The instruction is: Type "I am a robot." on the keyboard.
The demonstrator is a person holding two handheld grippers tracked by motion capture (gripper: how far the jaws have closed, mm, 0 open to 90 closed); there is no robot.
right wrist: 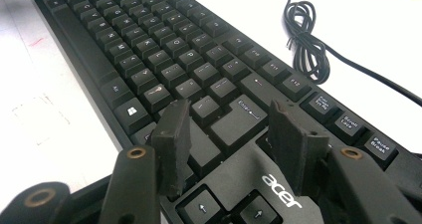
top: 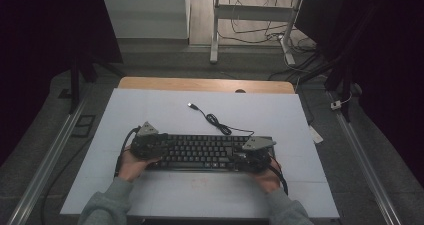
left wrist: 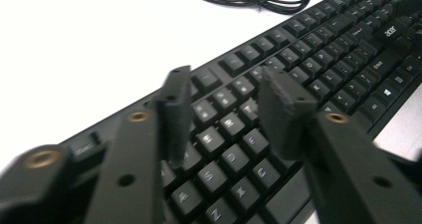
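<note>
1 keyboard | 1 coiled cable | left claw, right claw: both parted, empty

Left claw and right claw, jaws apart, empty.

Keyboard is showing black with white legends and a white logo; cable black. Mat is showing white, faint red marks. Sleeves grey.

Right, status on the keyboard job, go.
Left gripper open over left-end keys, right gripper open over Enter. Keyboard flat on table, unheld. Coiled cable behind it, clear of both.
</note>
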